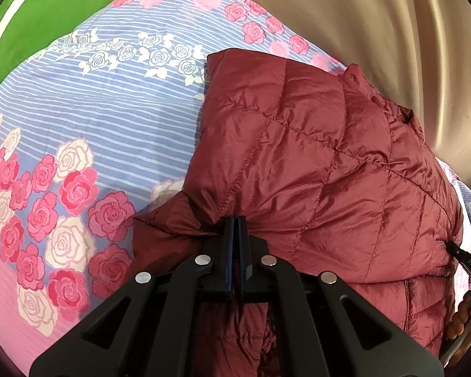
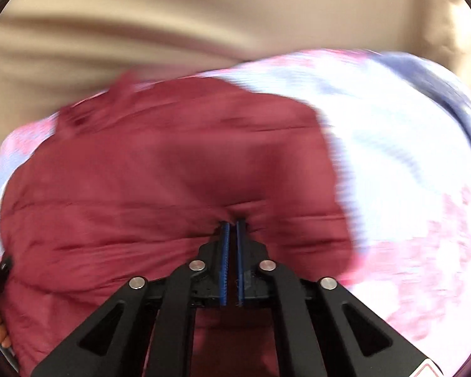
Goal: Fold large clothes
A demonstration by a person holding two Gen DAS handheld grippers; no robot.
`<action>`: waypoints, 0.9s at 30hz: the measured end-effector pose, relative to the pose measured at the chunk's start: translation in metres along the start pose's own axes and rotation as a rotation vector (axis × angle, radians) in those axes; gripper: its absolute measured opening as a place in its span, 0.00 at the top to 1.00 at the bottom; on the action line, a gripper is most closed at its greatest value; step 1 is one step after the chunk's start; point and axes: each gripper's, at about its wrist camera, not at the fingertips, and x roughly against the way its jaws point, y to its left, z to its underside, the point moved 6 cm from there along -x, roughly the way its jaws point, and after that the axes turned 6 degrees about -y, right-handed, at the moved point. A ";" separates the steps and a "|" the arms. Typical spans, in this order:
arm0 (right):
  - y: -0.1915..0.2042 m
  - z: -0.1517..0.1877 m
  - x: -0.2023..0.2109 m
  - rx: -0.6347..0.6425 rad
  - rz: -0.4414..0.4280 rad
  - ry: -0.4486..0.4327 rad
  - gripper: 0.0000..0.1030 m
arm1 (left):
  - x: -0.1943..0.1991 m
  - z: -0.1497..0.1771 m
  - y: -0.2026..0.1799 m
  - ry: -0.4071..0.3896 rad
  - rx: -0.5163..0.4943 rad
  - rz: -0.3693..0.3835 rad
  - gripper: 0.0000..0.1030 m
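Left of the jacket (image 1: 314, 163), a green cushion (image 1: 47, 15) sits at the far corner of the bed, and the flowered bedsheet (image 1: 94, 119) runs bare from there up to the jacket's near edge. The maroon quilted jacket is my landmark: it lies on the sheet, puffed and partly doubled over, with beige curtain folds (image 1: 392, 31) hanging beyond it.

At the jacket's near left edge my left tongs (image 1: 235, 223) are pressed together on a pinch of the shell, the fabric puckering into creases around the tips. I hold it there, I think, to anchor that side so the slippery nylon does not slide while the other side is worked.

Further right along the same near edge, my right tongs (image 2: 232, 224) are also closed on a gathered bit of the jacket; that view is blurred, but the cloth plainly dimples in toward the tips and folds run out from them. The sheet (image 2: 392, 157) shows again to the right of the jacket.

With both near points gripped, I judge the fold is mid-way: the next move likely carries this edge over toward the jacket's far side, and a shallow pinch could slip.
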 end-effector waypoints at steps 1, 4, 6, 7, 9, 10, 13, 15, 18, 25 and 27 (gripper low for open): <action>-0.016 -0.001 0.003 -0.036 0.027 0.003 0.99 | 0.000 0.000 0.000 0.000 0.000 0.000 0.98; -0.027 -0.006 0.018 -0.097 -0.017 -0.019 0.84 | 0.000 0.000 0.000 0.000 -0.004 -0.003 0.98; -0.017 -0.012 0.025 -0.091 -0.072 -0.035 0.78 | 0.000 -0.001 0.000 -0.001 -0.005 -0.005 0.98; -0.013 -0.015 0.027 -0.081 -0.081 -0.043 0.69 | 0.002 -0.001 0.002 -0.004 0.000 -0.004 0.97; -0.004 -0.023 0.028 -0.049 -0.084 -0.059 0.55 | 0.009 -0.004 0.004 0.003 0.007 -0.007 0.97; 0.001 -0.029 0.025 -0.024 -0.081 -0.070 0.53 | 0.018 -0.010 0.004 -0.011 0.016 0.010 0.97; 0.008 -0.045 0.010 -0.002 -0.068 -0.077 0.47 | 0.055 -0.048 0.002 -0.118 0.061 0.073 0.76; 0.009 -0.052 -0.006 -0.040 -0.093 -0.056 0.47 | 0.068 -0.074 0.000 -0.178 0.087 0.081 0.55; 0.006 -0.052 -0.020 -0.097 -0.120 -0.035 0.47 | 0.042 -0.104 -0.013 -0.138 0.023 0.059 0.51; 0.037 -0.066 -0.002 -0.015 -0.185 -0.109 0.93 | -0.061 -0.095 0.004 0.078 0.116 -0.006 1.00; 0.041 -0.077 0.026 -0.003 -0.237 -0.214 0.94 | -0.058 -0.102 0.003 0.032 0.092 -0.025 1.00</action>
